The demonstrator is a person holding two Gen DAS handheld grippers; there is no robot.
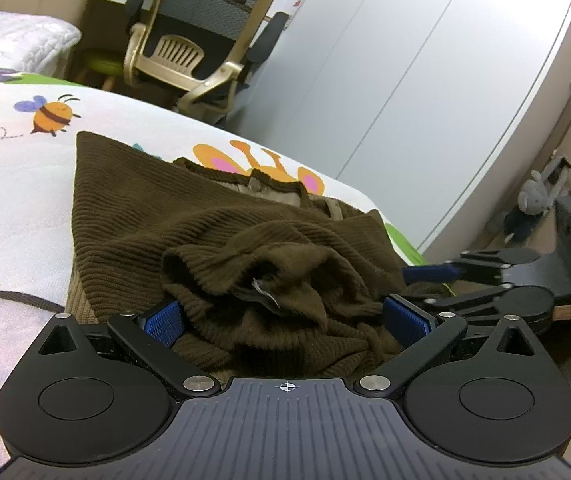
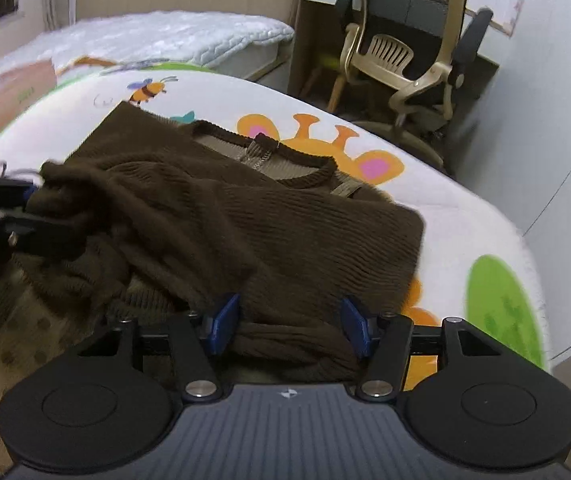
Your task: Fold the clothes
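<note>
1. Bedroom setting: a bed with a cartoon-print sheet (image 2: 465, 216) (bee, orange giraffe, green patches) serves as the folding surface, and both views look across it toward the far wall.

2. Nearest, in the right wrist view, the right gripper (image 2: 289, 320) stands about half open. A rolled hem of the brown sweater (image 2: 285, 220) lies between its blue pads, which straddle the fabric without visibly pressing it, so I judge nothing is held there.

3. In the left wrist view the left gripper (image 1: 285, 316) is spread wide around a bunched heap of the same sweater, likely a sleeve or cuff. Cloth fills the gap and meets both pads; whether it is truly gripped I cannot tell.

4. The relation that matters: the sweater runs away from both grippers, hem near, neckline (image 2: 261, 148) far, so its long axis points straight ahead. The right gripper sits at the near right hem, the left gripper at the near left bunch, with the right one just beside it in the left view.

5. The next fold probably carries the near edge toward the collar.

6. Farthest, an office chair (image 2: 409, 52) stands beyond the bed.
</note>
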